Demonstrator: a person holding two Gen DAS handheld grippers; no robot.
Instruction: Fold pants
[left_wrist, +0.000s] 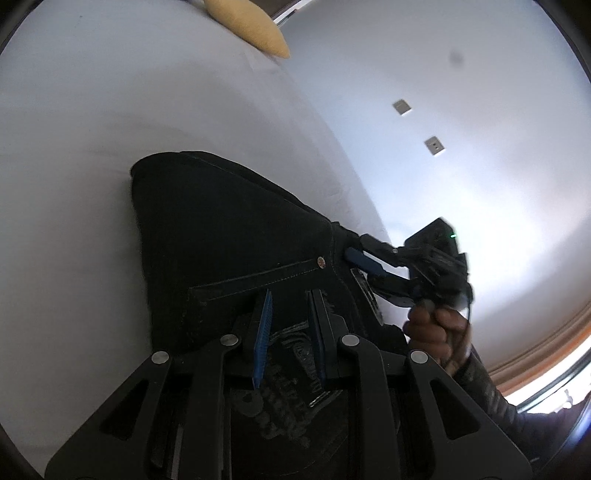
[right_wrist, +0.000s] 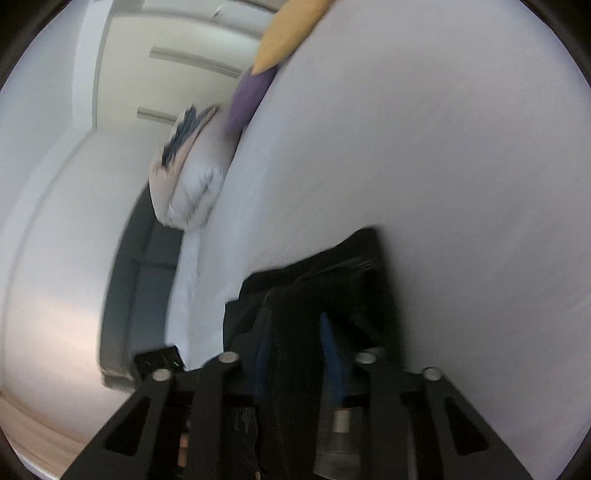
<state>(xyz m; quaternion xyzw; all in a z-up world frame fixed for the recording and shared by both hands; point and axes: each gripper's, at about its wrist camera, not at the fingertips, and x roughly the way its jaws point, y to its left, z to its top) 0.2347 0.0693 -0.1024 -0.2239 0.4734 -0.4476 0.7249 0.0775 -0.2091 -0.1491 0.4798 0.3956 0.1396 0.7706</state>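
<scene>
Black jeans (left_wrist: 229, 240) lie on a white bed sheet (left_wrist: 74, 147), with a stitched pocket and a rivet showing. My left gripper (left_wrist: 290, 306) has its blue pads on either side of the pocket area with dark fabric between them, shut on the pants. My right gripper (left_wrist: 364, 267), held by a hand, grips the jeans' waistband edge at the right. In the right wrist view the right gripper (right_wrist: 295, 332) is shut on a bunch of the black jeans (right_wrist: 332, 273), lifted off the white sheet (right_wrist: 443, 147).
A yellow pillow (left_wrist: 255, 26) lies at the bed's far end, also seen with a purple pillow (right_wrist: 247, 99) and a white patterned pillow (right_wrist: 192, 173). A grey headboard or bed frame (right_wrist: 140, 280) runs beside the mattress. Wall sockets (left_wrist: 434, 144) sit on the white wall.
</scene>
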